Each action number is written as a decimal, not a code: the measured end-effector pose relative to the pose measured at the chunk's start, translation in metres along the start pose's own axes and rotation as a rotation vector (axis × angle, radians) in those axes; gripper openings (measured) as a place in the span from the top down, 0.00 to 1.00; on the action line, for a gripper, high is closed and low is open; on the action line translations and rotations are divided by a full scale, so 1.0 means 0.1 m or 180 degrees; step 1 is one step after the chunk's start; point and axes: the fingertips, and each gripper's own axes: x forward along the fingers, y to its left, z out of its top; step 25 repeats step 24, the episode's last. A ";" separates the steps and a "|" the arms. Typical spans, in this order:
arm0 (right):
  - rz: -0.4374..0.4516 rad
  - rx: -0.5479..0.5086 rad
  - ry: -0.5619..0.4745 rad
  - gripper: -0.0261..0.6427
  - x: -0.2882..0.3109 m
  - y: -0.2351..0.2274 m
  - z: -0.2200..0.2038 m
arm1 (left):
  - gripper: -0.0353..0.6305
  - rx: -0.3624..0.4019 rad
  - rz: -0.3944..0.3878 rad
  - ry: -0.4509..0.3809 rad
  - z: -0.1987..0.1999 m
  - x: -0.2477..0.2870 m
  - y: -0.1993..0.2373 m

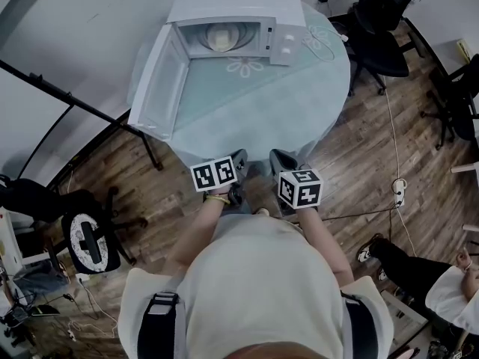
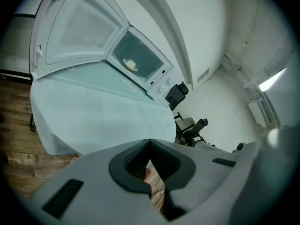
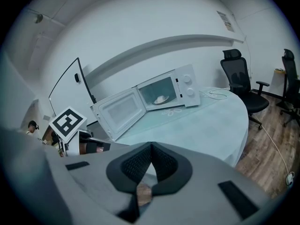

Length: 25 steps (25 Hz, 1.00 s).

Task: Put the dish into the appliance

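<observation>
The white microwave (image 1: 232, 17) stands at the far side of the round table (image 1: 299, 88), its door (image 1: 161, 77) swung wide open to the left. A pale dish (image 1: 222, 36) sits inside the cavity; it also shows as the dish (image 2: 131, 64) in the left gripper view and the dish (image 3: 161, 99) in the right gripper view. My left gripper (image 1: 239, 159) and right gripper (image 1: 281, 159) hang side by side at the table's near edge, well short of the microwave. Both are shut with nothing between the jaws, as seen on the left gripper (image 2: 150, 142) and the right gripper (image 3: 151, 146).
A white cable (image 1: 320, 43) lies on the table right of the microwave. Black office chairs (image 1: 378, 21) stand at the back right. A black stand (image 1: 82, 107) slants along the left side. A person (image 1: 441, 283) sits at the lower right, and a power strip (image 1: 399, 191) lies on the wooden floor.
</observation>
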 end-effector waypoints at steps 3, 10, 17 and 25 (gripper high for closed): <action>0.0020 0.0000 -0.0010 0.95 -0.02 0.02 -0.02 | 0.93 0.0005 -0.0010 0.0012 -0.04 -0.03 -0.01; 0.0021 -0.0046 -0.0001 0.95 -0.05 0.06 -0.05 | 0.93 0.0080 -0.0032 0.0028 -0.08 -0.06 -0.05; 0.0024 -0.0038 -0.0028 0.95 -0.08 0.09 -0.06 | 0.93 0.0102 -0.0049 0.0070 -0.14 -0.08 -0.08; 0.0014 -0.0050 -0.0016 0.95 -0.09 0.12 -0.09 | 0.93 0.0080 -0.0061 0.0059 -0.14 -0.12 -0.06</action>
